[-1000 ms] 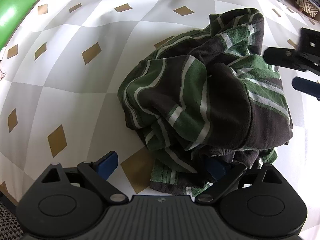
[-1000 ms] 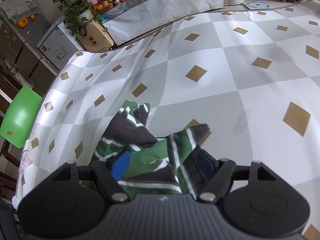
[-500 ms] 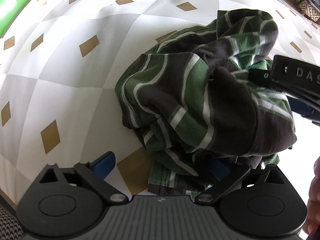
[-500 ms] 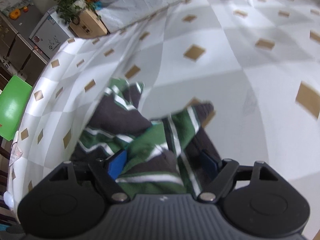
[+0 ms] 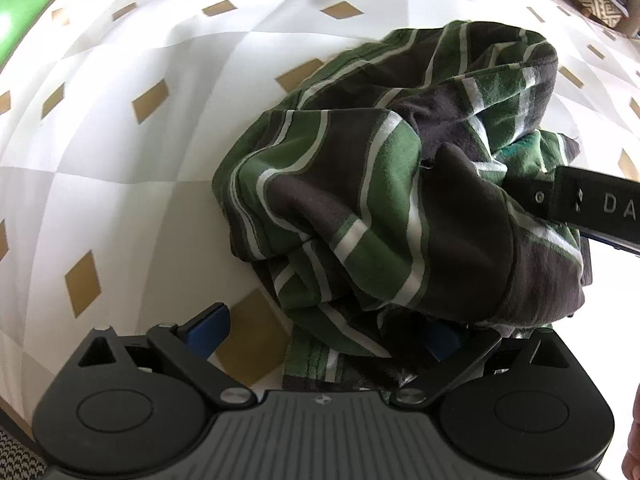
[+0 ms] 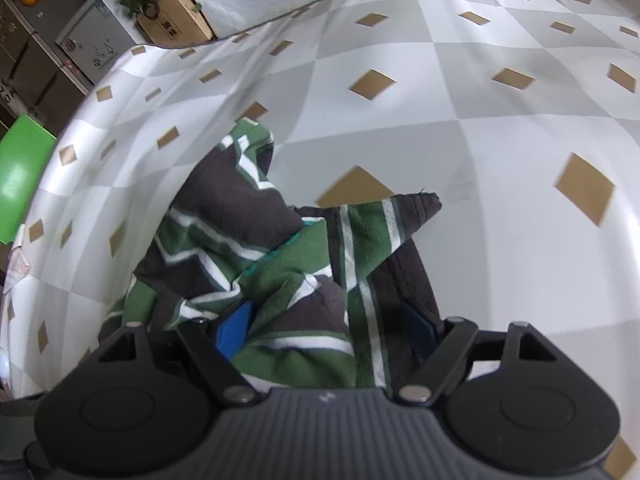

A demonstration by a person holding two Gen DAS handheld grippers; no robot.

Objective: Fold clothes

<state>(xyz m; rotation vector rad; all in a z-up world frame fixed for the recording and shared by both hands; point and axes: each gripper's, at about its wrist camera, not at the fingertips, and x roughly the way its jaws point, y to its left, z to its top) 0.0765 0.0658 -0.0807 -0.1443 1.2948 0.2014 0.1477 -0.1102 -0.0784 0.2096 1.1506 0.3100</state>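
From the left wrist, the left gripper [image 5: 324, 334] stands spread wide over a crumpled green-striped shirt [image 5: 384, 208] at frame centre on the checked tablecloth [image 5: 120, 184]; the right gripper [image 5: 576, 208] at right reads "DA".

From the right wrist, its pads straddle shirt folds at lower centre; whether they pinch, I cannot tell. A cardboard box [image 6: 174, 22] sits upper left, label unreadable.

One striped garment [image 5: 360, 208] lies crumpled on one tabletop [image 5: 120, 184]. Two tools present: left tool [image 5: 324, 336], right tool [image 6: 332, 328].
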